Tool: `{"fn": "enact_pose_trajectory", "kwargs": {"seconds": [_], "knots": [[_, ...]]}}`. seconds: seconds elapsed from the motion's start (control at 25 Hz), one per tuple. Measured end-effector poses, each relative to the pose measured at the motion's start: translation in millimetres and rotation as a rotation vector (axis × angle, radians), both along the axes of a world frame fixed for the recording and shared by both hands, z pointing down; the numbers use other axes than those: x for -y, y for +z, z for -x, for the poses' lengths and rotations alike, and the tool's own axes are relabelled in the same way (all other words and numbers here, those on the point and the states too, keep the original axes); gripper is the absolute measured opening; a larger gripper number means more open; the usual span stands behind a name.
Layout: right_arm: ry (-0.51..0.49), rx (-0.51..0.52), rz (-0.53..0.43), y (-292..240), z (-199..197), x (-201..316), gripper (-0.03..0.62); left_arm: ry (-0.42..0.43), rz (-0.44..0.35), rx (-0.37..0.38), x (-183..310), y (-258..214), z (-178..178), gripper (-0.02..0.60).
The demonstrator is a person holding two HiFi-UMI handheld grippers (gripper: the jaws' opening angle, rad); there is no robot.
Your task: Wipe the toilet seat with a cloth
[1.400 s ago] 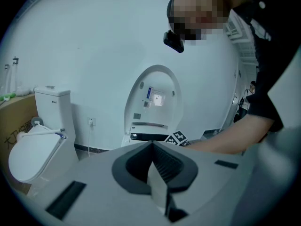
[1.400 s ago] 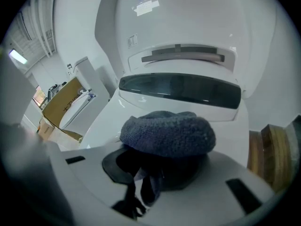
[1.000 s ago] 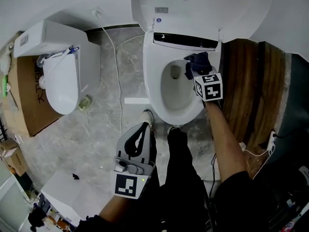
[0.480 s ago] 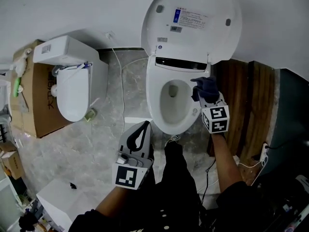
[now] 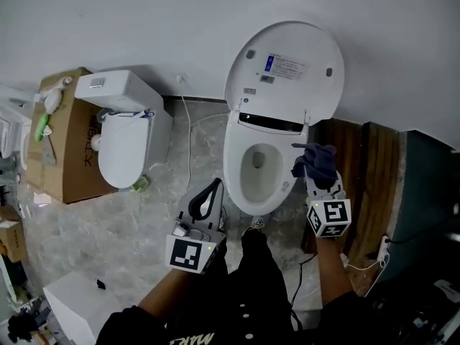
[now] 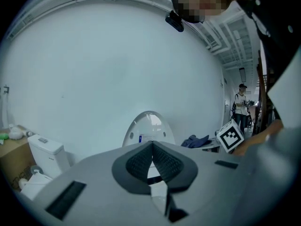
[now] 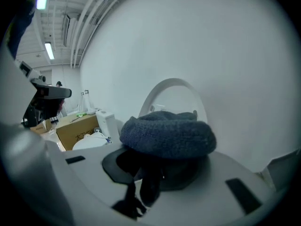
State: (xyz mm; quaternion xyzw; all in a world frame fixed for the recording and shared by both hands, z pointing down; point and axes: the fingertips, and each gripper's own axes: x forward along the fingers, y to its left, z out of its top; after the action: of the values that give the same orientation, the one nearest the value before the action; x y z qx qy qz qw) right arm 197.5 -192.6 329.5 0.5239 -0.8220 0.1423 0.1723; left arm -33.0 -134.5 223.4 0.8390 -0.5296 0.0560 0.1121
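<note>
A white toilet stands against the wall with its lid [image 5: 286, 67] raised and its seat [image 5: 234, 171] down round the bowl. My right gripper [image 5: 314, 165] is shut on a dark blue cloth [image 5: 316, 162] and is held up beside the seat's right edge, off the seat. In the right gripper view the cloth [image 7: 167, 133] bulges over the jaws, with the lid [image 7: 174, 98] behind it. My left gripper [image 5: 208, 200] is shut with nothing in it, low and to the left of the bowl's front. The left gripper view shows its pads [image 6: 151, 161] meeting, the lid [image 6: 146, 128] beyond.
A second white toilet [image 5: 126, 142] with its lid down stands at the left beside a cardboard box [image 5: 61, 146]. A white cable [image 5: 188, 131] runs over the marble floor between the toilets. Wooden boards [image 5: 363, 178] lean at the right. A person [image 6: 241, 102] stands far off.
The head view has pulled back, so the toilet looks smaller. My right gripper with the cloth has come off the seat's rear right part and moved to its right side. The left gripper stays put.
</note>
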Motion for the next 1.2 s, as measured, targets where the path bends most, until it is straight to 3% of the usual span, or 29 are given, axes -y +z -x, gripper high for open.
{"fn": "enact_pose_trajectory", "kwargs": {"seconds": [0.56,1.2], "knots": [[0.038,0.046,-0.261,-156.6,-6.2,-47.7,0.095,0.020,-0.154,0.008,-7.2,-92.0,5.7,0.011],[0.102,0.083,-0.477,-264.0,-22.2,-87.0,0.095,-0.009,-0.318,-0.016,-16.0,-172.1,40.8,0.011]]}}
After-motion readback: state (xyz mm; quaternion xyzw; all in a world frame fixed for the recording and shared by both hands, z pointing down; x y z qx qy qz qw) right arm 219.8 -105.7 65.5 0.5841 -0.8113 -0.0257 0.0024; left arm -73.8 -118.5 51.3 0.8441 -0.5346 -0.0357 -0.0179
